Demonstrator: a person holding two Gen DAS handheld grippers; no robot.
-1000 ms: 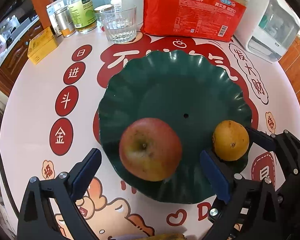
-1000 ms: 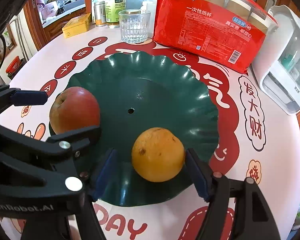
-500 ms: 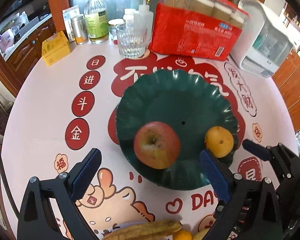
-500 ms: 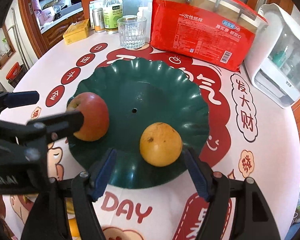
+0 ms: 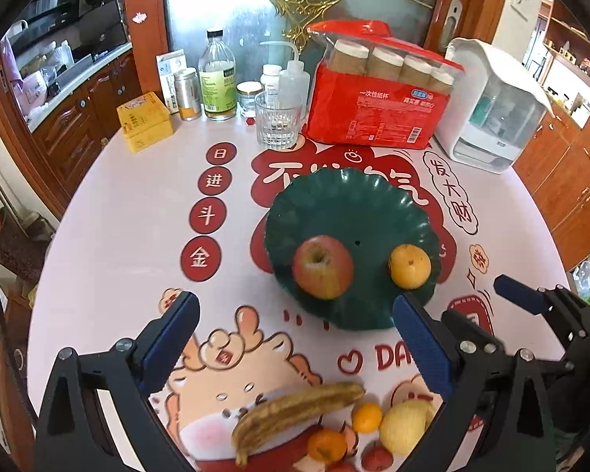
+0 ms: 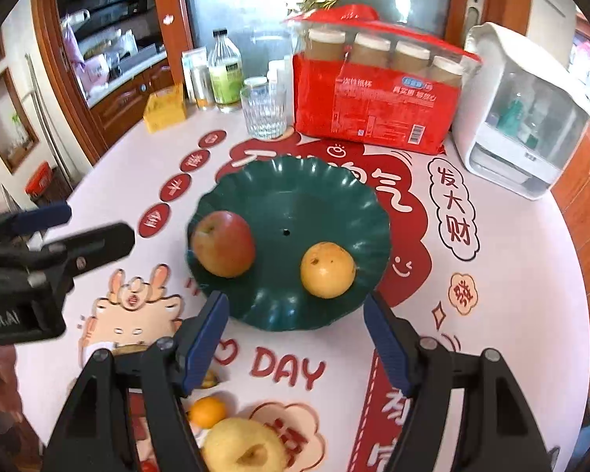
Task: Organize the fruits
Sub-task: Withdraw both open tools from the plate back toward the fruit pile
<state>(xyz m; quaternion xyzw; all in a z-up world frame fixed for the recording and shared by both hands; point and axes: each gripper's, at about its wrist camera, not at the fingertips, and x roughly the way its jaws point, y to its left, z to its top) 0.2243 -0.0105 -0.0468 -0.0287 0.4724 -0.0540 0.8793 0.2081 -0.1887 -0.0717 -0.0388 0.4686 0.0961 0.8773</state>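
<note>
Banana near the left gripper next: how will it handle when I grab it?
The banana looks browned and overripe, so it is probably soft and may bruise or split under a hard squeeze. It is long and curved, so a grip near one end would likely let it droop or swing. Lying flat on the table, it seems unlikely to roll.

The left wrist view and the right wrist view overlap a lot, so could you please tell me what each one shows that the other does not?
Only the left wrist view shows the spotted yellow banana near the table's front edge, and the open right gripper from the side.

Only the right wrist view shows the open left gripper from the side.

Both show the scalloped dark green plate holding the red apple and the round orange fruit, plus the ribbed clear glass.
</note>
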